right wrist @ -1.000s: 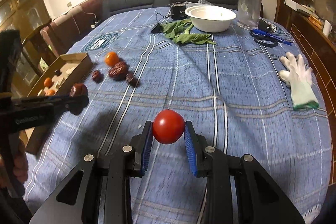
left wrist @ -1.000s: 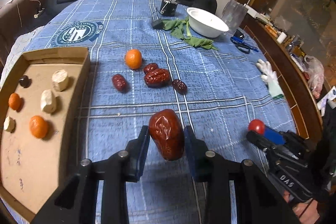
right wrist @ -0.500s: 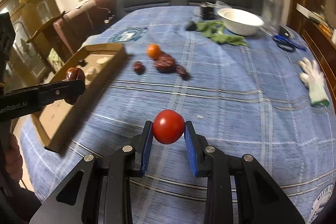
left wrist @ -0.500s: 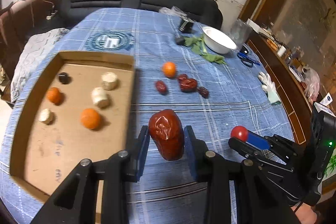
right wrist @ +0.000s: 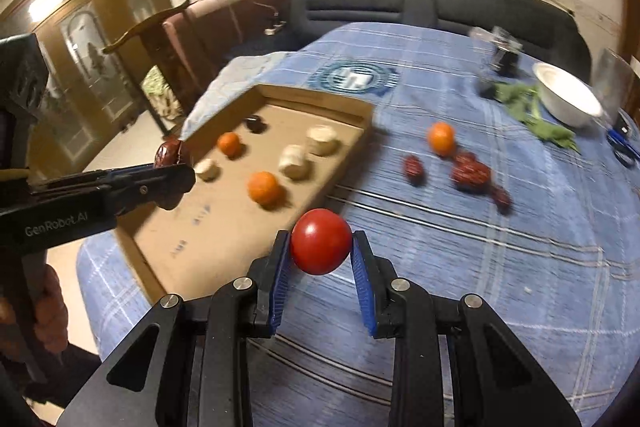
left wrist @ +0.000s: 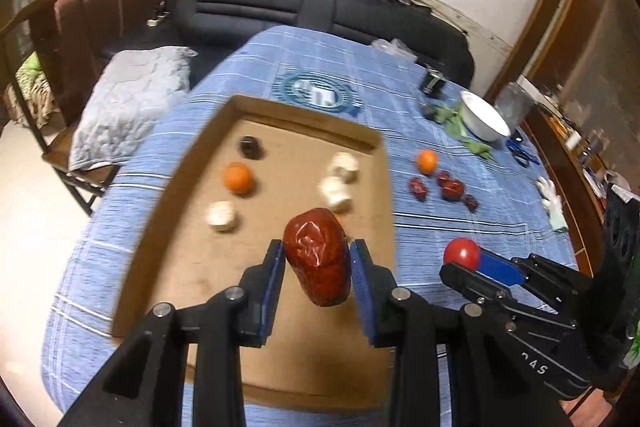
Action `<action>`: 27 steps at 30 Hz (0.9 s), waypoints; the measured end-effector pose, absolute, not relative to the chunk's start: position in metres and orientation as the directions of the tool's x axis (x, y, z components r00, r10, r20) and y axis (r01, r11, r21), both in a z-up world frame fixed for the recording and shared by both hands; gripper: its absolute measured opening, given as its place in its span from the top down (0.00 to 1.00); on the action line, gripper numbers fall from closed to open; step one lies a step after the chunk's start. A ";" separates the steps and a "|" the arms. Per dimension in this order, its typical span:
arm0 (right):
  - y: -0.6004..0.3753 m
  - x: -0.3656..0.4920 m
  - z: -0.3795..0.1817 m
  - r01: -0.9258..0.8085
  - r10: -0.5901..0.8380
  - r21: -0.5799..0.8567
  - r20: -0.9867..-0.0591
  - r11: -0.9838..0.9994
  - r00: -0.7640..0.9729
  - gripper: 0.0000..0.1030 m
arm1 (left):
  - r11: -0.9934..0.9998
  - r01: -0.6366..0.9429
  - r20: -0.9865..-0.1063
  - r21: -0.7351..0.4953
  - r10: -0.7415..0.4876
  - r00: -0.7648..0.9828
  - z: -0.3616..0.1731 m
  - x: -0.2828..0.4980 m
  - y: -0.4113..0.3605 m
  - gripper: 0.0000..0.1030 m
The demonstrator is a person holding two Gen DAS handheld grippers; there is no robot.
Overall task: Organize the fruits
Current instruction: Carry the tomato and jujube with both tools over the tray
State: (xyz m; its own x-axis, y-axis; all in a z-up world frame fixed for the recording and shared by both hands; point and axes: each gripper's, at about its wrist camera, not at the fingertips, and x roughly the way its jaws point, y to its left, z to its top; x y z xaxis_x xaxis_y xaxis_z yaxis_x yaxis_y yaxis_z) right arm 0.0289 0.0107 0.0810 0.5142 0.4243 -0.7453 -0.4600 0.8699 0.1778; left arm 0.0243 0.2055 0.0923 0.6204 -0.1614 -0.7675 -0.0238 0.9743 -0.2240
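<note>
The left gripper (left wrist: 316, 267) is clamped on a large red date (left wrist: 318, 261), held above the near half of the cardboard tray (left wrist: 188, 163). The right gripper (right wrist: 320, 257) is clamped on a red tomato (right wrist: 321, 241), held over the blue tablecloth (right wrist: 520, 247) just off the tray's right wall.

Inside the tray, the near half of the floor lies bare; the far half holds two oranges (right wrist: 264, 187), pale round pieces (right wrist: 294, 159) and a small dark fruit (right wrist: 255, 124) near the far wall. To the right of the tray, a loose orange (right wrist: 441, 138) and several red dates (right wrist: 470, 173) lie on the cloth, with open cloth between them and the tray's wall. Farther from the tray, a white bowl (right wrist: 568, 99) sits by green leaves (right wrist: 532, 111).

The left wrist view hides one tray orange almost wholly behind the held date (only a sliver shows), while the right wrist view shows it plainly. The right wrist view also shows the left gripper from the side, above the tray's left wall. Only the left wrist view shows a white glove (left wrist: 552, 193) on the cloth, far right of the tray.
</note>
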 end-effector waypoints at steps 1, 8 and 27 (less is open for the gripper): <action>0.019 0.030 0.081 -0.469 0.432 0.180 -0.745 0.864 0.509 0.72 | 0.975 -0.032 -0.769 -0.220 -0.153 0.621 0.091 0.023 0.211 0.65; 0.065 0.036 0.073 -0.519 0.468 0.200 -0.756 0.831 0.457 0.72 | 0.975 -0.094 -0.802 -0.201 -0.108 0.588 0.069 0.026 0.250 0.65; 0.113 0.046 0.032 -0.509 0.431 0.199 -0.813 0.837 0.391 0.72 | 0.978 -0.060 -0.847 -0.199 -0.141 0.513 0.029 0.044 0.267 0.65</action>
State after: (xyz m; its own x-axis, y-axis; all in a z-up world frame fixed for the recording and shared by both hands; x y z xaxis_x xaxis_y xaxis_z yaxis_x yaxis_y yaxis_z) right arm 0.0465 0.1127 0.0322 0.3912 0.4310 -0.8132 -0.5090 0.8375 0.1990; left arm 0.0443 0.2671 0.0288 0.5128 -0.1409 -0.8469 -0.0604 0.9781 -0.1994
